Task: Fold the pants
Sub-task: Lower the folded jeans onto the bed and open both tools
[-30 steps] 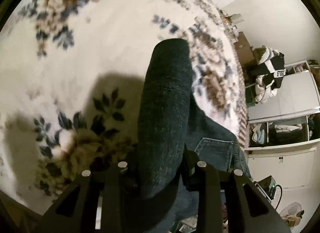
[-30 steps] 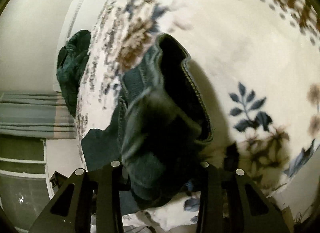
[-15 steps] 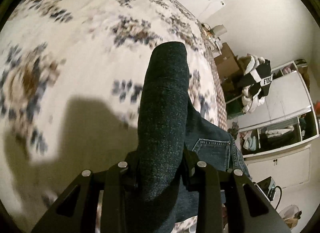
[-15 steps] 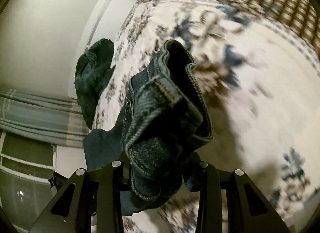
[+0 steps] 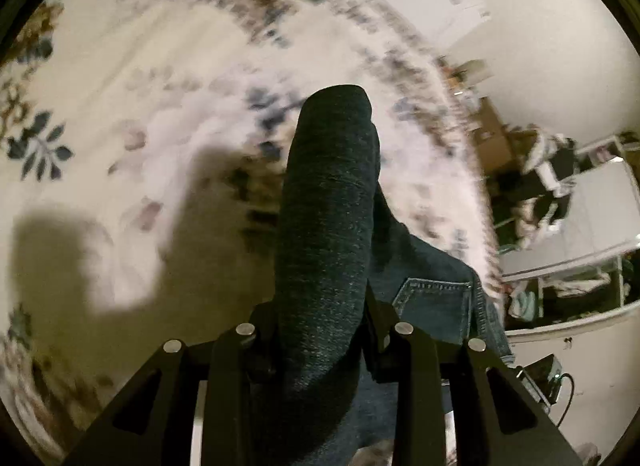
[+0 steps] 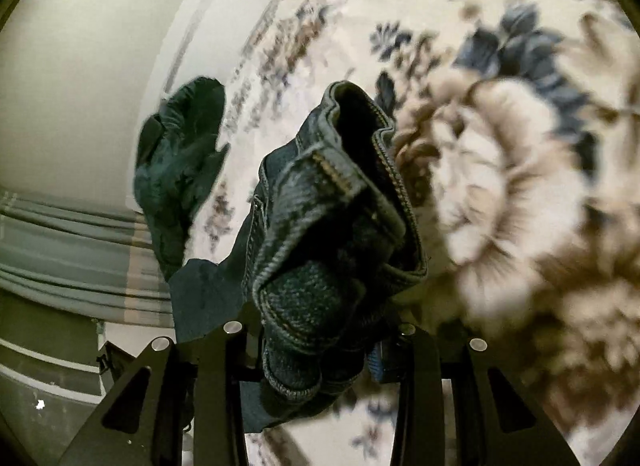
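Two grippers hold one pair of jeans (image 5: 328, 234) above a flowered blanket (image 5: 132, 113). Nearest the jeans, the left gripper (image 5: 326, 330) is clamped on a rolled length of dark denim, and the right gripper (image 6: 320, 330) is clamped on a bunched waistband with a belt loop. The jeans hang in the air, lifted off the blanket, not yet laid flat.

Judging from the bunching, the risk is a crooked fold: so much cloth is crumpled between the right fingers that, if set down this way, the waistband would land twisted. Thick denim could also slide out of a narrow pinch.

Only the left view shows a back pocket (image 5: 434, 310) below the roll and, beyond the blanket, white shelves (image 5: 592, 225). Only the right view shows another dark garment (image 6: 176, 169) at the blanket's far edge.
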Demonstrator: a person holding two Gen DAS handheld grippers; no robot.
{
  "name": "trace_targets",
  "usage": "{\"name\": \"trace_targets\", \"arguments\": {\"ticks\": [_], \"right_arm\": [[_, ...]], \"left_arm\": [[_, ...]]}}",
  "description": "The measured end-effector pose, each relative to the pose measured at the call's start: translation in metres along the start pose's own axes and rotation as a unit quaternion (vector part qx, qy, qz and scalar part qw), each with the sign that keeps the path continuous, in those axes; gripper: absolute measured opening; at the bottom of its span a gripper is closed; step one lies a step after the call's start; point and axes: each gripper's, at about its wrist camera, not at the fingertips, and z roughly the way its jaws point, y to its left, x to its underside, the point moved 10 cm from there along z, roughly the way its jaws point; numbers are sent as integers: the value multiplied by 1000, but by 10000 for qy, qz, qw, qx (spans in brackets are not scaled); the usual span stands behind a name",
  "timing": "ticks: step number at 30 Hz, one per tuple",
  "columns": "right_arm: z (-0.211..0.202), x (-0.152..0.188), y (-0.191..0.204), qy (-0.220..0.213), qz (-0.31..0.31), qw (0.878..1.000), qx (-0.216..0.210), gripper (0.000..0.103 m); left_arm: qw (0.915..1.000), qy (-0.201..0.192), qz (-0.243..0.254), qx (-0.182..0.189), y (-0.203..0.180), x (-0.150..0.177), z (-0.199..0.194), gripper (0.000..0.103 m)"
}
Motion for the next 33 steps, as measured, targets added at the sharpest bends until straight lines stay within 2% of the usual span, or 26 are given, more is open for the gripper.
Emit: {"name": "trace_targets", "arguments": {"ticks": [2,3,4,7,9,14,17,18,19,20,21,22,23,24,26,28,30,33], "right_arm": [[31,-3,-16,253,58,9994,247,43],[41,-3,-26,358,97,9985,407,54],[47,-2,-39,487,234,9967,599,60],[40,0,-51,588,525,9959,440,60],[29,1,-57,563,554,9959,446,60],[23,-4,-68,419,173,9934,1050,55],[22,-6,-64,502,-59,9900,1319,57],[20,-6,-58,519,-252,9875,1468,63],[18,-6,-51,523,-490,9833,1674,69],[13,-5,-41,496,-828,9762,1942,72],[10,-5,-34,472,-1035,9712,2092,81],[6,-3,-26,445,-1286,9648,2251,91],[1,-1,-16,408,-1578,9563,2428,95],[-4,1,-6,343,-1851,9469,2606,101],[-15,4,13,178,-2341,9272,2919,101],[-27,7,32,-22,-2741,9080,3169,102],[-44,10,48,-213,-2992,8947,3309,102],[-77,17,69,-468,-3212,8844,3353,102]], "left_arm": [[9991,299,-200,-216,27,5,25,30],[9984,394,-337,-211,39,9,33,32],[9981,417,-419,-152,45,12,35,38],[9974,425,-581,6,54,21,32,47],[9975,447,-542,22,53,24,29,47],[9982,524,-257,-106,49,25,26,51],[9976,431,31,-546,42,23,13,49],[9962,363,246,-749,37,23,7,49],[9943,309,428,-931,33,24,1,49],[9915,272,608,-1120,28,27,-4,54],[9878,250,782,-1327,22,32,-11,59],[9860,237,862,-1408,19,33,-13,71],[9833,205,987,-1517,13,37,-18,79],[9807,156,1086,-1619,9,41,-24,83],[9762,46,1268,-1762,-6,51,-39,93],[9735,-62,1350,-1844,-14,54,-50,93],[9695,-210,1457,-1959,-30,58,-65,93],[9624,-417,1612,-2145,-52,65,-89,93]]}}
